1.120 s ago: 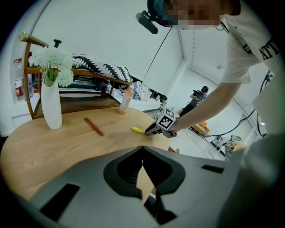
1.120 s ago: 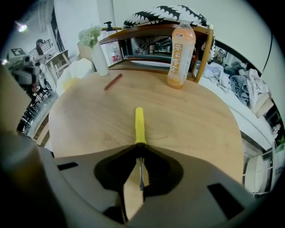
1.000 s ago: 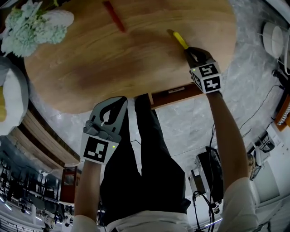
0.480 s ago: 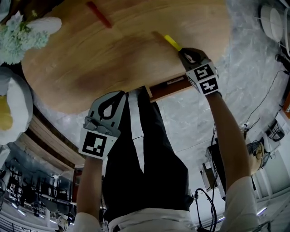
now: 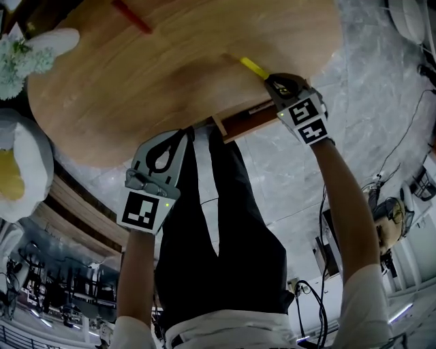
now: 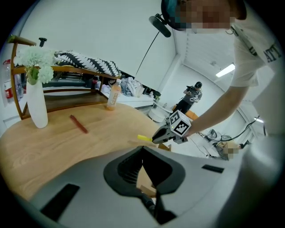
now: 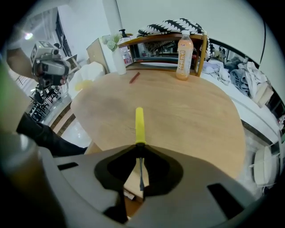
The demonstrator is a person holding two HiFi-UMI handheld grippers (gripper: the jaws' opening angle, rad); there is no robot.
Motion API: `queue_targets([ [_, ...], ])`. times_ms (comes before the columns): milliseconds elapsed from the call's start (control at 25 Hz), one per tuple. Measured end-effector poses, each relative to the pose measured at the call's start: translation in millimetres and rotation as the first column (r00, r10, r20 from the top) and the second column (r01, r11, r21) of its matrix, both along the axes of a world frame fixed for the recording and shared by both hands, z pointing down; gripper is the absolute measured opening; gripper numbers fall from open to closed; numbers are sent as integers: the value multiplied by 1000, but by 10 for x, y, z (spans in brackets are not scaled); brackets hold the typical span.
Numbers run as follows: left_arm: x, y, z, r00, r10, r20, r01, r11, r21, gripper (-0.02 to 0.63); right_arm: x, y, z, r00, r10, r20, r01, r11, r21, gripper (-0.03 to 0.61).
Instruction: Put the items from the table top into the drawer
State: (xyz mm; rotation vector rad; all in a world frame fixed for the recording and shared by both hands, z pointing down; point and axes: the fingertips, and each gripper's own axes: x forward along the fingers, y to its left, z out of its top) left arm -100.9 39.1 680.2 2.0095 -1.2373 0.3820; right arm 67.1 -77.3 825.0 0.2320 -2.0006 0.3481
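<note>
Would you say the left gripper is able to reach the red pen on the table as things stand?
Probably yes: the left gripper is shut and empty, and only bare table lies between it and the red pen.

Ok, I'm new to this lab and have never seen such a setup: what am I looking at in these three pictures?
There is no robot here: a person holds a two-jaw gripper in each hand. One picture comes from a camera on the person's head, looking down. The other two come from cameras riding on the grippers, looking along their jaws. The right gripper is closed on a yellow-handled screwdriver by the edge of the round wooden table, near a drawer sticking out below it. The left gripper is shut and empty. On the table are a red stick, a vase of white flowers and an orange drink bottle.
</note>
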Motion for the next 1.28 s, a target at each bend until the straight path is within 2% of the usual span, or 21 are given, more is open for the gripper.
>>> queue_targets([
  [320, 159, 111, 68, 1000, -2, -1, 2, 1000, -10, 21, 187, 332, 51, 996, -86, 9, 86, 996, -25, 71],
  [720, 308, 210, 122, 1000, -25, 6, 25, 1000, -14, 21, 477, 730, 123, 971, -239, -8, 238, 969, -65, 72],
  [840, 347, 249, 138, 999, -36, 6, 36, 999, -16, 21, 507, 842, 142, 950, -311, -16, 309, 948, -74, 72],
  [1080, 361, 324, 180, 998, -56, 6, 57, 998, -27, 21, 571, 1017, 273, 883, -466, -57, 460, 883, -87, 72],
  [1280, 394, 324, 216, 997, -74, 8, 74, 997, -33, 21, 649, 1004, 452, 861, -500, -94, 492, 865, -99, 75],
])
